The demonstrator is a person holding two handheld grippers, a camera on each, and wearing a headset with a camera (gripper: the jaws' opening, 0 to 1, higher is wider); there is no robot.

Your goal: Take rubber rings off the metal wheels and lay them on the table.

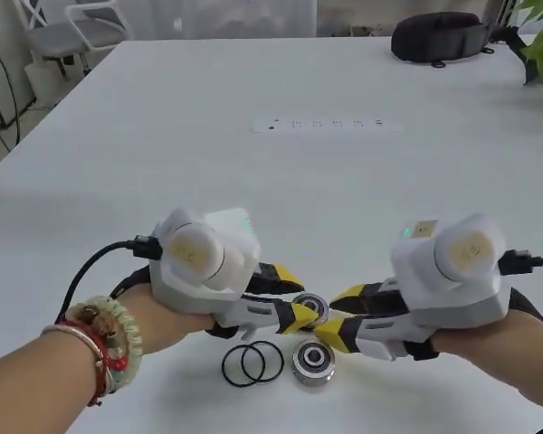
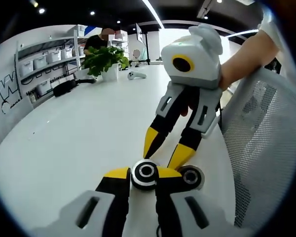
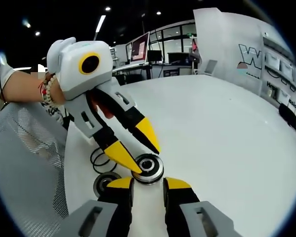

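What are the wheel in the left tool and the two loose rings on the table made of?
The small round silver wheel looks like polished metal, with bright glints on its face; its dark outer band may be rubber. The two thin black rings are likely rubber: matte, no shine.

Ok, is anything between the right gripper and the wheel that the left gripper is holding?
Nothing visible. The right gripper is open, its tips at the held metal wheel, which the left gripper clamps. The second wheel and two loose rubber rings lie on the table, off that line.
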